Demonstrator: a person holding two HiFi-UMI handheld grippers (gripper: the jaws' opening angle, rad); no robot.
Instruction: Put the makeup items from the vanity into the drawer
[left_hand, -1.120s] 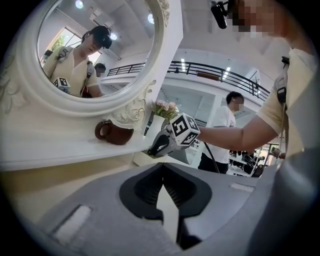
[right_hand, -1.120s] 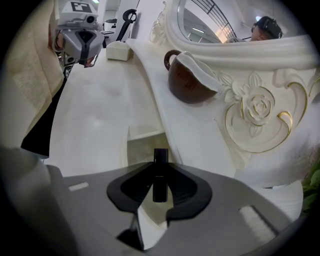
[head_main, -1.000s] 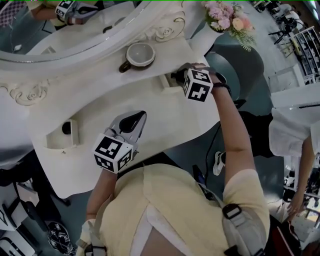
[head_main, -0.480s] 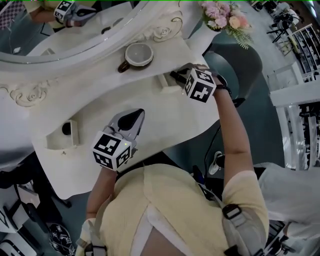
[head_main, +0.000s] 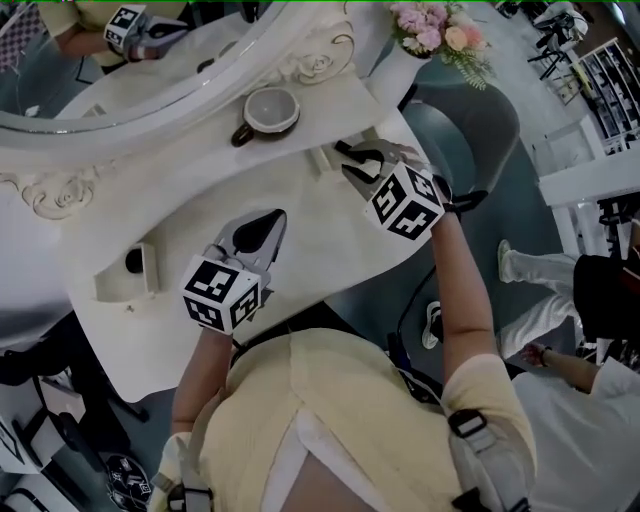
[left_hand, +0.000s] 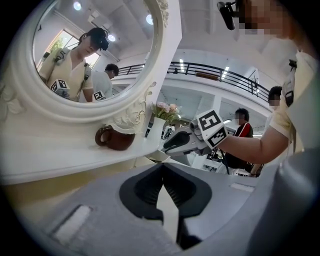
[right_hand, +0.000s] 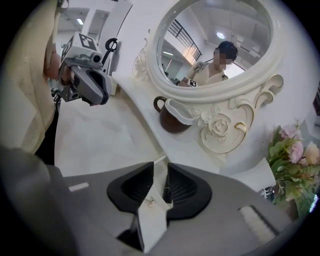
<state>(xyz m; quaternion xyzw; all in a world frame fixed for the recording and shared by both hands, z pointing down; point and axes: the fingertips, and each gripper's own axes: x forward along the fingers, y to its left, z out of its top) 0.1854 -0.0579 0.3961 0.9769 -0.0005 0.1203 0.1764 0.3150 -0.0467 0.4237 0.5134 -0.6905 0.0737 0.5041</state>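
Head view: white carved vanity with an oval mirror at its back. A brown mug stands near the mirror, with flowers at the far right corner. The drawer is open at the vanity's left end and has one small dark round item inside. The left gripper is over the middle of the top, well apart from the drawer. The right gripper is tilted down, its tips just beside a raised white edge below the brown mug.

Left gripper view: jaws pressed together, nothing between them; brown mug and right gripper ahead.

Right gripper view: jaws partly apart, having just been closing, and the pads do not meet. White surface shows through the gap, along with a tiny glinting speck; whether it lies below or sits between the pads cannot be told
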